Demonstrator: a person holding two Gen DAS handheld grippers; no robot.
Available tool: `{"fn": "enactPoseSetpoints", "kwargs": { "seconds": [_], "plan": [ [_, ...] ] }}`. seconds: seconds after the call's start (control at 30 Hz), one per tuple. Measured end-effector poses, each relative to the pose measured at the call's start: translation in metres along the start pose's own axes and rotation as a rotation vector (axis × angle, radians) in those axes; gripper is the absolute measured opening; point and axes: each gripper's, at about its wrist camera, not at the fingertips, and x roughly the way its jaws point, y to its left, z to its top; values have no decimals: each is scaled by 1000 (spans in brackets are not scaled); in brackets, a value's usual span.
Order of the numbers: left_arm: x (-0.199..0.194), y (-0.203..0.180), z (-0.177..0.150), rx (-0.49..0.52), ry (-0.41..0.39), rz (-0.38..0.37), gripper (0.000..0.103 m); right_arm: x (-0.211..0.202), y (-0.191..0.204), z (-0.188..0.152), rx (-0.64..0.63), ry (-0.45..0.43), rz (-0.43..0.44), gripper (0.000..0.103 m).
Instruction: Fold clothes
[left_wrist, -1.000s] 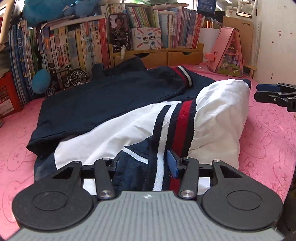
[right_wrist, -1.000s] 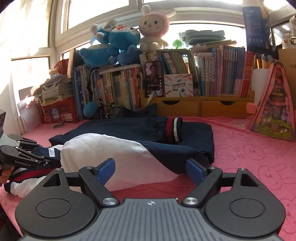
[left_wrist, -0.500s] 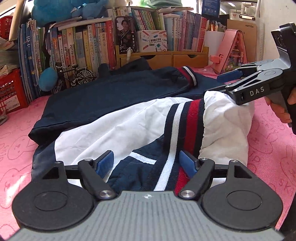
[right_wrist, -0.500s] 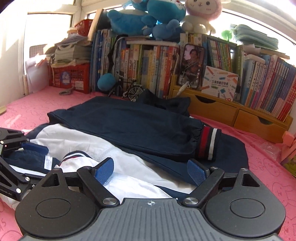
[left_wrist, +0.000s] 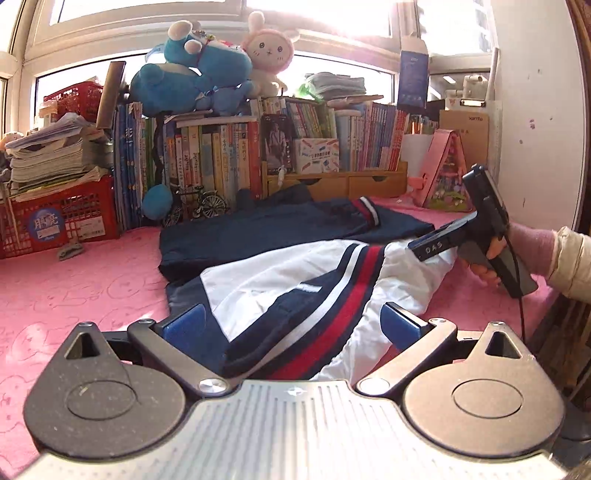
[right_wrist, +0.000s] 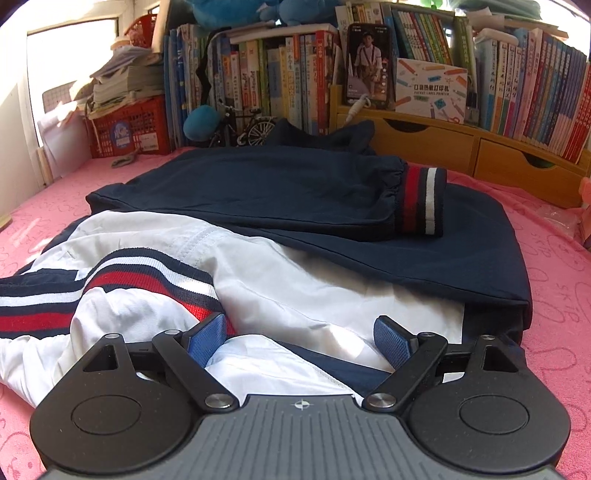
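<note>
From the left wrist, the left gripper (left_wrist: 293, 319) is hovering low over the near edge of the jacket (left_wrist: 295, 273), its blue fingers (left_wrist: 400, 320) standing wide apart with nothing between them. The jacket is lying spread on the pink cloth (left_wrist: 74, 280), navy behind, white in front, with a red and navy band running toward the camera. At the right, a hand (left_wrist: 487, 258) is holding the right gripper (left_wrist: 430, 246) down on the white part; from this side its jaws are hard to make out.

From the right wrist, the right gripper (right_wrist: 299, 338) is sitting just over rumpled white fabric, its fingers (right_wrist: 207, 338) spread wide and gripping nothing. The jacket (right_wrist: 314, 206) is filling the middle, and a sleeve with a striped cuff (right_wrist: 421, 201) is lying folded across the navy body. Books (right_wrist: 280, 66) are lining the shelf behind.
</note>
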Motion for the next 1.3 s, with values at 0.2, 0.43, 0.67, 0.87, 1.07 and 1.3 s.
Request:
{"fn": "enactPoseSetpoints", "kwargs": {
  "seconds": [0.2, 0.43, 0.67, 0.87, 1.07, 1.3],
  "plan": [
    [20, 20, -14, -144, 51, 43, 101, -3, -3, -4, 24, -4, 27, 86],
    [47, 12, -20, -163, 90, 19, 99, -27, 16, -11, -120, 19, 70, 60],
    [45, 7, -24, -169, 90, 31, 95, -46, 35, -21, -206, 14, 87, 30],
    [45, 5, -24, -173, 92, 34, 95, -47, 31, -19, -186, 43, 146, 30],
    [41, 3, -25, -187, 64, 38, 84, -31, 1, -10, -29, 130, 283, 32],
    [29, 2, -16, -200, 1, 92, 38, -45, 18, -19, -65, 106, 184, 32]
  ]
}}
